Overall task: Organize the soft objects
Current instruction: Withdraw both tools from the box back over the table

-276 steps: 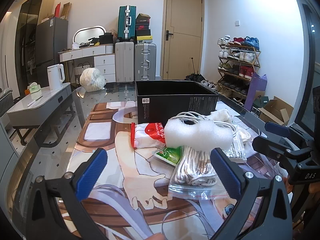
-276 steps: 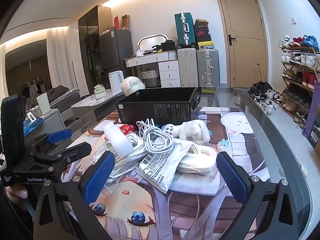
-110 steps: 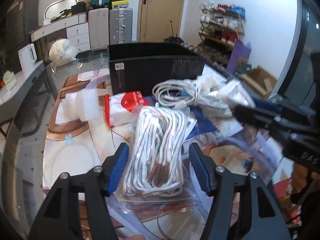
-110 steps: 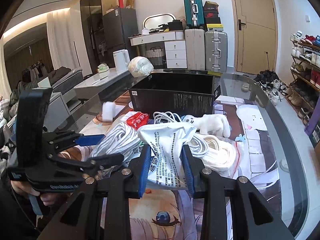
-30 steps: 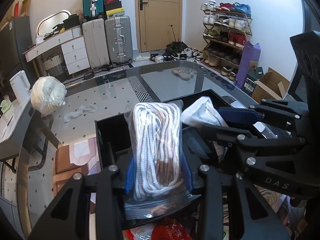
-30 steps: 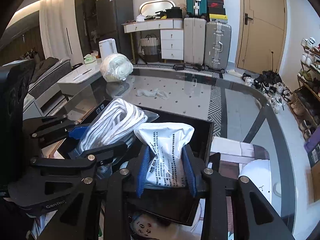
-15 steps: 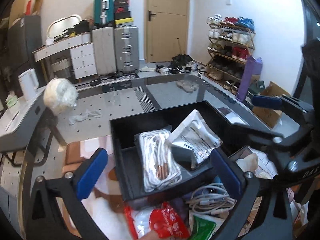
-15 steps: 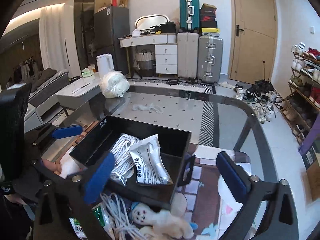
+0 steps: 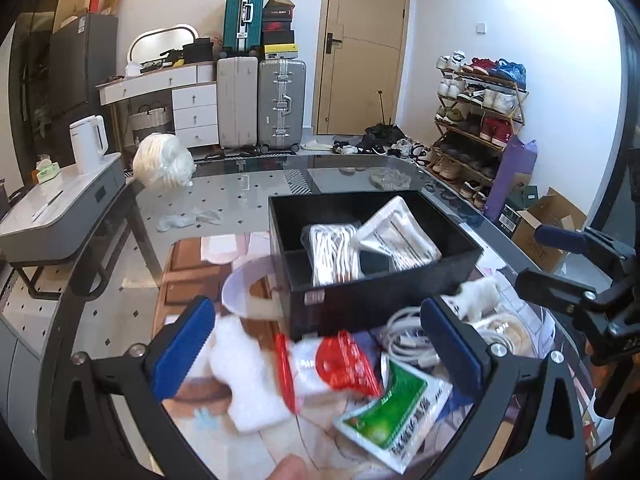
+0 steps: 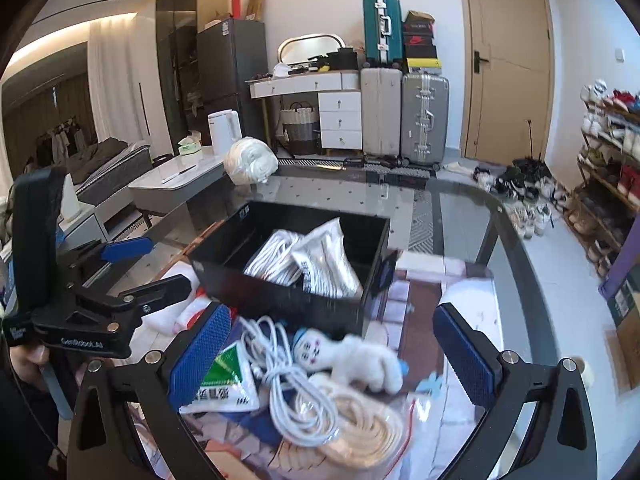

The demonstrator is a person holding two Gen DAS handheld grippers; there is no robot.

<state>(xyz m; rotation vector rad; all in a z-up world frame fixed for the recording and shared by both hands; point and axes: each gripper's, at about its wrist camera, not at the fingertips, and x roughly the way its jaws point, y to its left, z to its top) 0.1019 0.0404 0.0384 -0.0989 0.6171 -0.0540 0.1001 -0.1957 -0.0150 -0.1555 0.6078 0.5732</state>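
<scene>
A black box [image 9: 384, 300] on the glass table holds a bagged white rope [image 9: 334, 254] and a white printed pouch [image 9: 398, 238]; both also show in the right wrist view, the rope [image 10: 272, 258] beside the pouch [image 10: 328, 268]. My left gripper [image 9: 320, 344] is open and empty above a red-and-white packet [image 9: 332, 364], a white foam piece [image 9: 248, 380] and a green pouch [image 9: 392, 408]. My right gripper [image 10: 332, 356] is open and empty above a white plush toy [image 10: 360, 360], a white cable coil [image 10: 292, 372] and a bagged cream rope [image 10: 360, 436].
The loose items lie in front of the box on a printed mat [image 9: 192, 264]. A white yarn bundle [image 9: 162, 162] sits at the table's far left edge. A grey side table [image 9: 60, 208] stands left, a shoe rack [image 9: 476, 120] right.
Both grippers let go of the rope bag and the pouch into the box, opened, and have drawn back and down over the loose pile in front of the box.
</scene>
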